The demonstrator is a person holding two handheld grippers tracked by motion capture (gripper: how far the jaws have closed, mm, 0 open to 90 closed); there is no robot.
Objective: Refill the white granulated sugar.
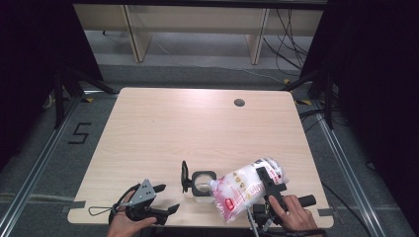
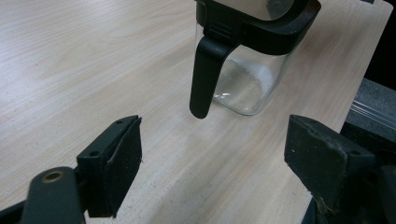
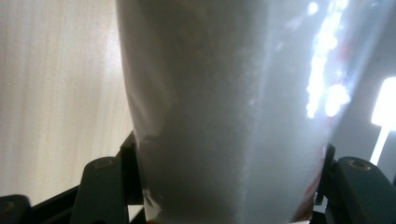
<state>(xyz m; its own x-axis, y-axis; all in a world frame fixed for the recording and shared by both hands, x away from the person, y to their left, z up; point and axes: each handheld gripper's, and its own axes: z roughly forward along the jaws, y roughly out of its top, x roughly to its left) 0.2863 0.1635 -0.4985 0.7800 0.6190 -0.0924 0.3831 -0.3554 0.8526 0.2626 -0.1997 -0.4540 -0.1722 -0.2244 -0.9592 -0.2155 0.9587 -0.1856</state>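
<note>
Left gripper (image 1: 165,197) is resting at the near left edge of the table (image 1: 148,128), held in the person's left hand (image 1: 126,224). Its jaws are standing wide apart with nothing between them; in the left gripper view only bare wood is lying between the two pads (image 2: 123,158).

Just right of it, near the table's front middle, a clear glass jar (image 1: 201,185) with a black collar is standing upright. Its black flip lid (image 1: 185,176) is hanging open on the left side. In the left gripper view the jar (image 2: 247,79) is sitting ahead of the jaws, apart from them, a little white powder showing at its bottom.

Further right, a plastic bag (image 1: 247,187) of white granules is lying tilted, its lower left corner reaching the jar's mouth. Right gripper (image 1: 269,185) is clamping the bag across its middle; in the right gripper view the bag (image 3: 224,116) is sitting pressed between both jaws. The right hand (image 1: 291,215) is holding that gripper at the near right edge.
</note>
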